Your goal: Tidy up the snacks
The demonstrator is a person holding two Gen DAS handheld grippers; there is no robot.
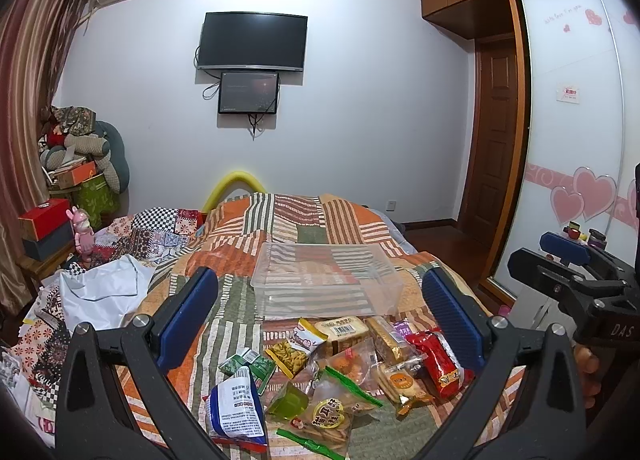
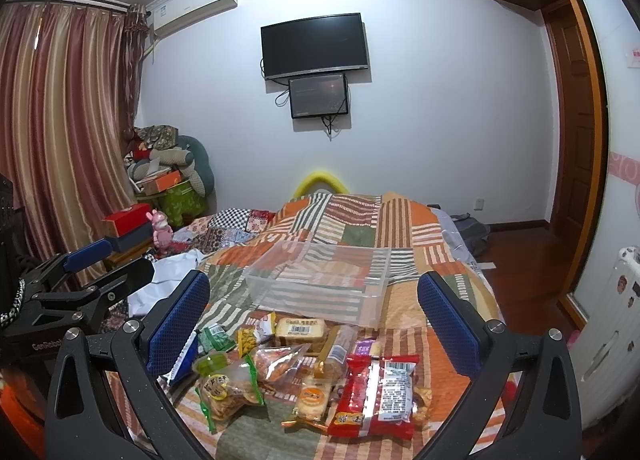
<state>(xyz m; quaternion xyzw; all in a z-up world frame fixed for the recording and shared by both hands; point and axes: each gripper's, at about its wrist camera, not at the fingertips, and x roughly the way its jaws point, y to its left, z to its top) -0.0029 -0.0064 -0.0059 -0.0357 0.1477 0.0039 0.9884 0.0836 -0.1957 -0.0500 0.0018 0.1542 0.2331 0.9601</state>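
Observation:
A pile of snack packets lies on the patchwork bedspread (image 1: 256,244): a red packet (image 1: 440,364) (image 2: 376,392), a blue-and-white packet (image 1: 236,408), a yellow nut packet (image 1: 294,350), a round-biscuit packet (image 1: 402,382) (image 2: 312,400) and a cake packet (image 1: 340,330) (image 2: 300,330). An empty clear plastic box (image 1: 324,280) (image 2: 320,280) stands just behind the pile. My left gripper (image 1: 320,316) is open above the pile's near side, holding nothing. My right gripper (image 2: 314,316) is open above the pile, holding nothing; it also shows at the right of the left wrist view (image 1: 568,260).
A white plastic bag (image 1: 104,292) lies crumpled on the bed to the left. A bedside stand with boxes and a pink figurine (image 1: 84,232) is further left. The bed's right edge drops to a wooden floor (image 2: 520,260) beside a wardrobe (image 1: 576,140).

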